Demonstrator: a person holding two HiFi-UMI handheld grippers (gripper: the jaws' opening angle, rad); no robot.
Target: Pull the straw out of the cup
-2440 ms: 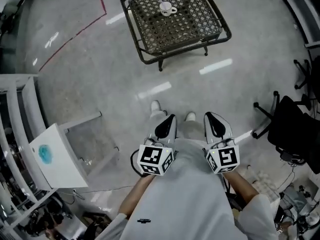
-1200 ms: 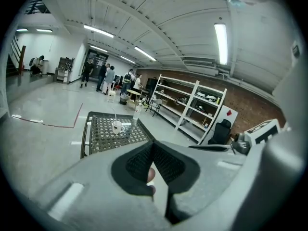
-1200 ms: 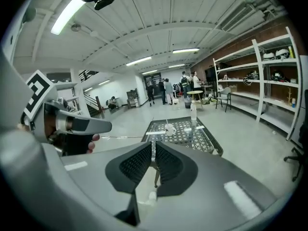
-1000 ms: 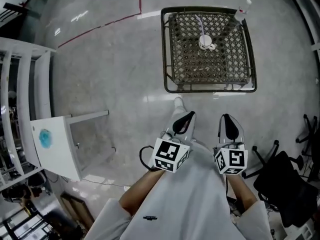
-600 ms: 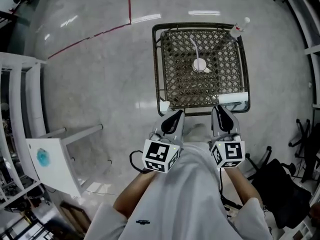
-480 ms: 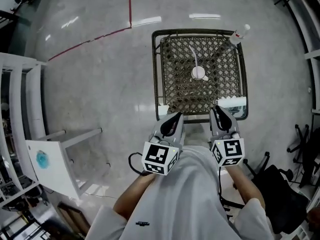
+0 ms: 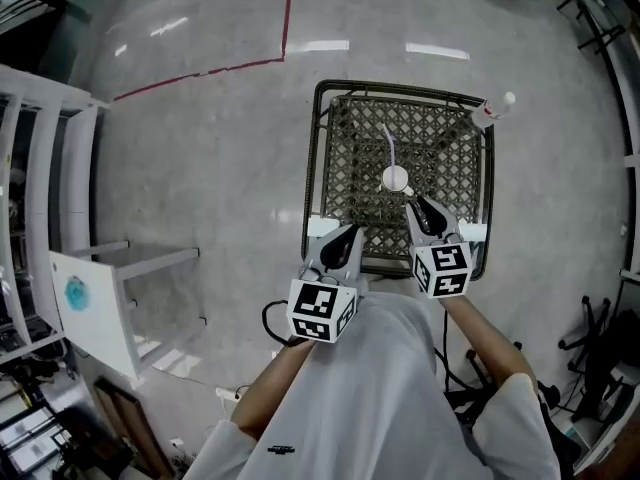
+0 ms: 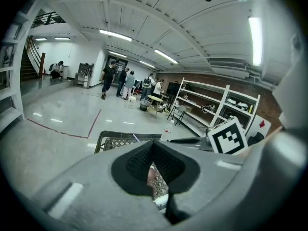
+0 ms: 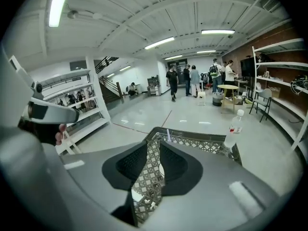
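Note:
A white cup point(image 7: 396, 178) stands in the middle of a low black lattice table point(image 7: 325, 158), and a pale straw point(image 7: 387, 145) leans out of it away from me. In the right gripper view the straw point(image 9: 168, 134) shows above the pads; the cup is mostly hidden behind them. My right gripper point(image 7: 414, 204) hangs over the table's near part, just short of the cup. Its jaws are opening, with only the lattice showing between them point(image 9: 154, 150). My left gripper point(image 7: 347, 236) hovers at the table's near edge, its pads meeting at the tips point(image 8: 152, 146), nothing held.
A clear plastic bottle point(image 7: 495, 110) with a white cap stands at the table's far right corner. White shelving point(image 7: 55, 168) and a white panel point(image 7: 90, 308) stand at my left. A red line point(image 7: 200, 71) crosses the floor. Several people stand far off in the hall point(image 9: 192, 78).
The table has come much closer as the person walked up to it. My right gripper has reached out over the near edge toward the cup; the left gripper stops at that edge.

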